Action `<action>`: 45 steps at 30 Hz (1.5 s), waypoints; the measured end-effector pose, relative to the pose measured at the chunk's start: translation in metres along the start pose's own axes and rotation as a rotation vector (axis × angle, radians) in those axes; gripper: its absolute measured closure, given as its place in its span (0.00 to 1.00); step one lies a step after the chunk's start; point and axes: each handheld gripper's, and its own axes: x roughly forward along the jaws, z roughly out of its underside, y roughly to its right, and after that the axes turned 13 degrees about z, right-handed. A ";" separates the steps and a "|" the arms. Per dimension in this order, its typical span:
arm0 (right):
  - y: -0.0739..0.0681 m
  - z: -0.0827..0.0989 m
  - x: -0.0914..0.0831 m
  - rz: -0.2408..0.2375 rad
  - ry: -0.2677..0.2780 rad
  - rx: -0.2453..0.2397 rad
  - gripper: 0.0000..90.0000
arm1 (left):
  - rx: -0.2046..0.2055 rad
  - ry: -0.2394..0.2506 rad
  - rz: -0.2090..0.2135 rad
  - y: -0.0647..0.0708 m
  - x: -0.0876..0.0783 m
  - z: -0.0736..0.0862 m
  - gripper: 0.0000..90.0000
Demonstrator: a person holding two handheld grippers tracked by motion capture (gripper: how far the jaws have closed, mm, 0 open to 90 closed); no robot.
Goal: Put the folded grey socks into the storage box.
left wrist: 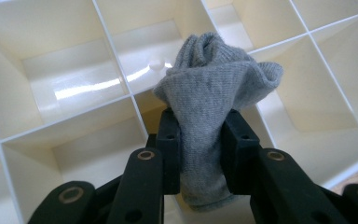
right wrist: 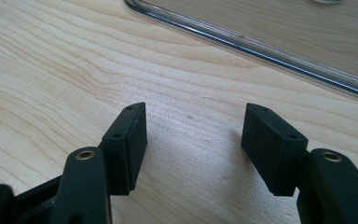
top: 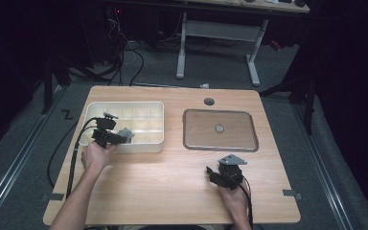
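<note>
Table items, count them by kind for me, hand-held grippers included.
Grippers: 2, left gripper and right gripper
Grey sock: 1
Cream divided box: 1
Clear tray: 1
Total: 5

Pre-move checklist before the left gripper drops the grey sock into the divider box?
1. Left gripper clamped on grey sock: ok.
2. Sock over the cream divider box: ok.
3. Compartments below the sock free of other items: ok, as far as they show.
4. Which compartment it would land in: cannot tell; it hangs above a divider wall.
5. Right gripper open, nothing between the pads, apart from the box: ok.
6. Clear tray out of the way: ok.
</note>
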 end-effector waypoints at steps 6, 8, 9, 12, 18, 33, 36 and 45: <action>0.000 0.000 0.000 0.000 -0.001 0.001 0.45 | 0.031 -0.018 -0.031 0.005 0.002 -0.001 0.77; 0.000 0.000 0.000 -0.001 -0.001 0.002 0.45 | 0.020 0.000 -0.008 0.003 0.001 0.001 0.75; 0.000 0.000 0.000 -0.001 -0.001 0.002 0.45 | 0.007 0.011 0.003 0.002 0.000 0.001 0.74; 0.000 0.000 0.000 -0.001 -0.001 0.003 0.45 | -0.009 0.029 0.031 0.002 -0.001 0.002 0.68; 0.000 0.000 0.000 -0.002 0.000 0.002 0.45 | -0.021 0.036 0.039 0.003 -0.002 0.002 0.61; 0.000 0.000 0.000 -0.001 0.000 0.002 0.45 | 0.016 0.137 0.020 0.010 -0.022 -0.006 0.56; 0.000 0.000 0.000 -0.002 0.000 0.002 0.45 | 0.021 0.127 0.004 0.009 -0.019 -0.006 0.61; 0.000 0.000 0.000 -0.001 -0.001 0.002 0.45 | 0.047 0.079 -0.033 0.006 -0.012 -0.010 0.83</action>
